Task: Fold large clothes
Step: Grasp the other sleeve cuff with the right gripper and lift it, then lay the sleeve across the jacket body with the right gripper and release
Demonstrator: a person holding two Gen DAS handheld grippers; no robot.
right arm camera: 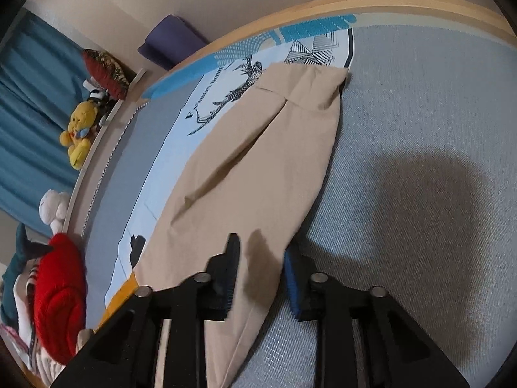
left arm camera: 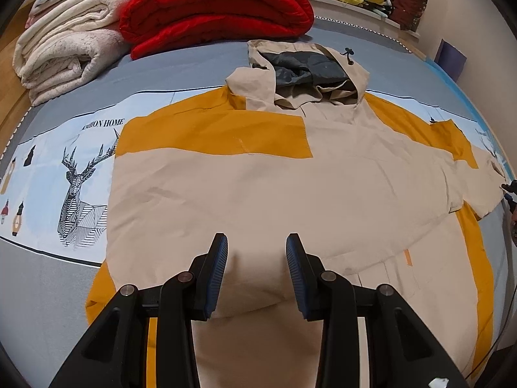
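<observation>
Beige jacket beneath both open grippers.

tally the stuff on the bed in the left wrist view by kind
hooded jacket: 1
red quilt: 1
cream blanket: 1
total: 3, all lying on the bed

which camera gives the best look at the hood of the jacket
The left wrist view. The hood lies open above the spread jacket, dark lining visible, unobstructed. The right wrist view shows only a beige sleeve running ahead of the right hand-held gripper; no hood there.
</observation>
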